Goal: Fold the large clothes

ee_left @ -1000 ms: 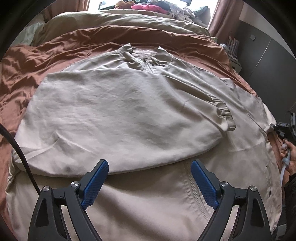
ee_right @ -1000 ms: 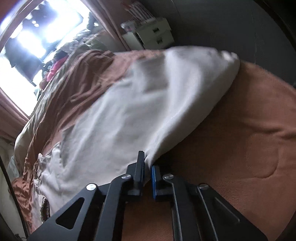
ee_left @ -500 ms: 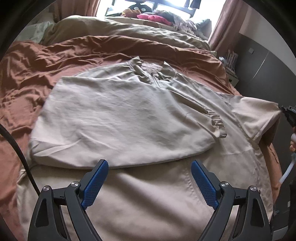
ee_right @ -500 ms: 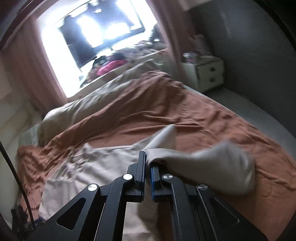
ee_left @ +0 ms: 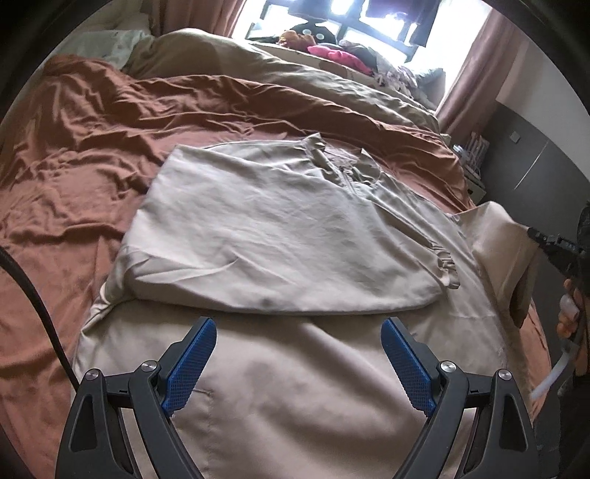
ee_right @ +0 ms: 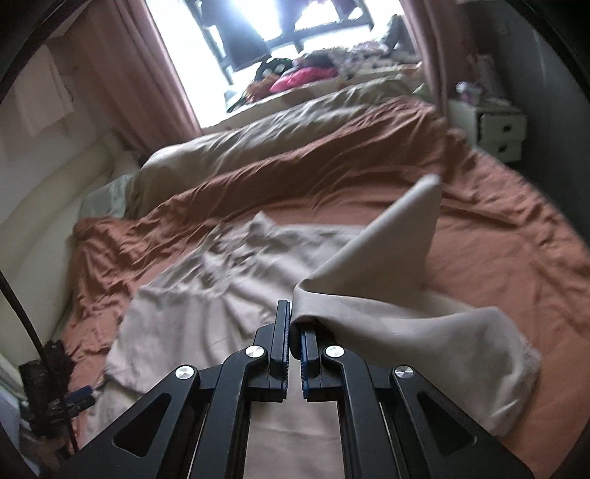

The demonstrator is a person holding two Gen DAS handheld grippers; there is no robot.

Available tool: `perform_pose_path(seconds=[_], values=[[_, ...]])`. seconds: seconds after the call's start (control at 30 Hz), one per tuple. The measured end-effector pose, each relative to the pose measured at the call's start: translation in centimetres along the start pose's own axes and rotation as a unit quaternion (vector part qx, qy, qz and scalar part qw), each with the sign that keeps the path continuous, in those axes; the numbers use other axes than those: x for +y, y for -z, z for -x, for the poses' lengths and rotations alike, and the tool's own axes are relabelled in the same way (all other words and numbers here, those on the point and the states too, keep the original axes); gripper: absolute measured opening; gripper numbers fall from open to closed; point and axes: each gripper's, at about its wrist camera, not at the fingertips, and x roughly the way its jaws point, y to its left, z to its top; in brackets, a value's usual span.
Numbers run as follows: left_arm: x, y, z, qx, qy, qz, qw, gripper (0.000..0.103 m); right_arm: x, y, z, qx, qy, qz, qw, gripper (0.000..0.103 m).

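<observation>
Daylight floods in from the far window (ee_right: 280, 33), blown out to white glare — the room stays dim. Right wrist view is motion-blurred; left is sharper. Fisheye bends both edges into black corners

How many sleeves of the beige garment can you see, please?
2: one sleeve lies folded across the garment's body; the other sleeve is lifted off the bed, pinched in the right gripper.
</observation>
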Motion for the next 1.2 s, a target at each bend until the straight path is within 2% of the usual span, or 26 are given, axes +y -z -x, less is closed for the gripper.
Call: perform_pose_path(seconds=[0.3,0.4,0.43,0.5,0.53,0.57,0.7,0.83,0.9,1.0,1.07,1.2], values=[[0.8,0.8,-0.3,0.008,-0.001,0.003,1.0,0.092,-1.3,2.7,-6.9,0.103,-0.046,-0.047,0.993,0.002],[0.9,1.0,-0.6,0.012,0.0,0.005,0.9999,0.092,-2.2,3.4,-7.9,0.129,-0.054,-0.063,0.988,0.006],[0.8,1.0,-0.6,0.013,0.0,0.004,0.9999,0.092,-2.6,3.4,-7.9,0.134,-0.059,-0.071,0.987,0.013],[0.6,1.0,-0.7,0.013,0.001,0.002,0.9999,0.092,-3.8,3.4,-7.1,0.139,-0.068,-0.086,0.984,0.048],[0.5,0.9,-0.8,0.013,0.002,0.002,0.9999,0.092,-4.6,3.2,-6.5,0.137,-0.077,-0.093,0.983,0.085],[0.4,0.9,-0.8,0.013,0.003,0.002,0.9999,0.092,-5.2,3.1,-5.9,0.133,-0.081,-0.096,0.983,0.095],[-0.2,0.9,-1.1,0.012,0.013,0.003,0.9998,0.092,-8.7,2.7,-2.5,0.108,-0.071,-0.109,0.986,0.095],[-0.8,1.0,-1.5,0.014,0.02,0.001,0.9997,0.092,-13.0,2.9,1.1,0.072,-0.016,-0.128,0.989,0.095],[-1.1,1.2,-1.6,0.016,0.021,-0.001,0.9996,0.092,-15.7,3.1,2.2,0.064,0.006,-0.153,0.986,0.095],[-1.2,1.3,-1.8,0.018,0.022,-0.003,0.9996,0.092,-19.8,4.2,2.9,0.067,0.024,-0.211,0.975,0.094],[-1.1,1.4,-1.8,0.019,0.02,-0.002,0.9996,0.092,-22.1,4.9,2.9,0.072,0.032,-0.239,0.968,0.086],[-0.5,1.5,-2.0,0.022,0.014,0.0,0.9997,0.092,-23.2,5.7,1.4,0.089,0.038,-0.26,0.961,0.071]])
